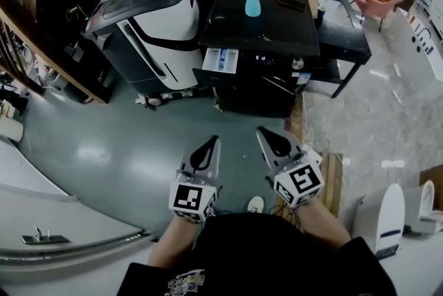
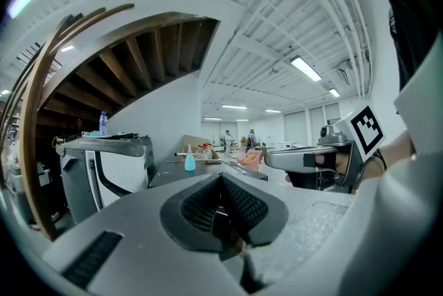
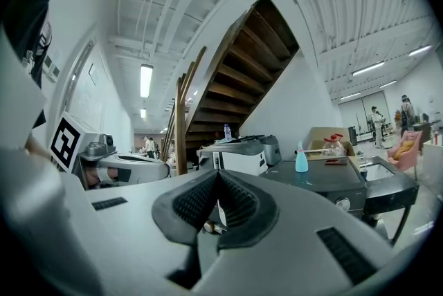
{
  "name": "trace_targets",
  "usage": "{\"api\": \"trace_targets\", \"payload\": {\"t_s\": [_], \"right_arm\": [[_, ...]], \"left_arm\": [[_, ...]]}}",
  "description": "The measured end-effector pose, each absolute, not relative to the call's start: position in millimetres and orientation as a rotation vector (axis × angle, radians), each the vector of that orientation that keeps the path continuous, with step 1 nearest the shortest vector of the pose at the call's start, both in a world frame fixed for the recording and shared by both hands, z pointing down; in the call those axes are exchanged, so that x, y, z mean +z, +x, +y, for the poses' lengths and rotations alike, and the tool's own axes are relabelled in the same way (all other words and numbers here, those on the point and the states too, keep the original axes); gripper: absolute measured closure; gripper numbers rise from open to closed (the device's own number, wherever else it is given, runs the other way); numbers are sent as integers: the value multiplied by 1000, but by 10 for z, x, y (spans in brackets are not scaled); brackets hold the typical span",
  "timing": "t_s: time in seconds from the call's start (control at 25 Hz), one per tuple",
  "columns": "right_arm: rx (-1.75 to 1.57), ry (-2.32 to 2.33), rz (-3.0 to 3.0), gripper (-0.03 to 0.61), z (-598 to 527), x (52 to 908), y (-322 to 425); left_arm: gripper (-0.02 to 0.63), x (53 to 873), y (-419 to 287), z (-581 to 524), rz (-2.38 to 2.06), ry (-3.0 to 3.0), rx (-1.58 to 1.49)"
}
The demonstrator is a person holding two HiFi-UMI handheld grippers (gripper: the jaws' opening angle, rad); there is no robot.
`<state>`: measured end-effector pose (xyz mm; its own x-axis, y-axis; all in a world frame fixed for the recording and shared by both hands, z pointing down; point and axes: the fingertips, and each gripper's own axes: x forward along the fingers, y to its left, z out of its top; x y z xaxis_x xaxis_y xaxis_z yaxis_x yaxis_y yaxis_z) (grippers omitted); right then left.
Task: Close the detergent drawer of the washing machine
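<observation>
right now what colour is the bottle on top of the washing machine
The bottle is light blue, clearest in the head view.

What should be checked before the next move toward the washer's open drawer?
1. Drawer shut: not ok, it sticks out of the washer front.
2. Left claw free: ok, shut and empty.
3. Right claw free: ok, shut and empty.
4. Claws at the drawer: not ok, both are well short of it.
5. Bottle on the washer upright: ok.
</observation>
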<state>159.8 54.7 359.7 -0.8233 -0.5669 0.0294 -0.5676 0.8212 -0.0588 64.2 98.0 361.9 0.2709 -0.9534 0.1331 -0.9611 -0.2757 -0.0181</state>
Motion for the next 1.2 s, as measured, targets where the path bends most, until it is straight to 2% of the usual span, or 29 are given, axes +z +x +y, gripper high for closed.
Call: {"api": "trace_targets", "payload": {"t_s": [0.64, 1.2], "right_arm": [[165, 958, -3000, 578, 361, 3620, 1960], [188, 993, -3023, 577, 127, 3587, 1746]], "left_arm": [[611, 3572, 993, 815, -1833, 2481, 170], [610, 3567, 709, 579, -1827, 2487, 162]]}}
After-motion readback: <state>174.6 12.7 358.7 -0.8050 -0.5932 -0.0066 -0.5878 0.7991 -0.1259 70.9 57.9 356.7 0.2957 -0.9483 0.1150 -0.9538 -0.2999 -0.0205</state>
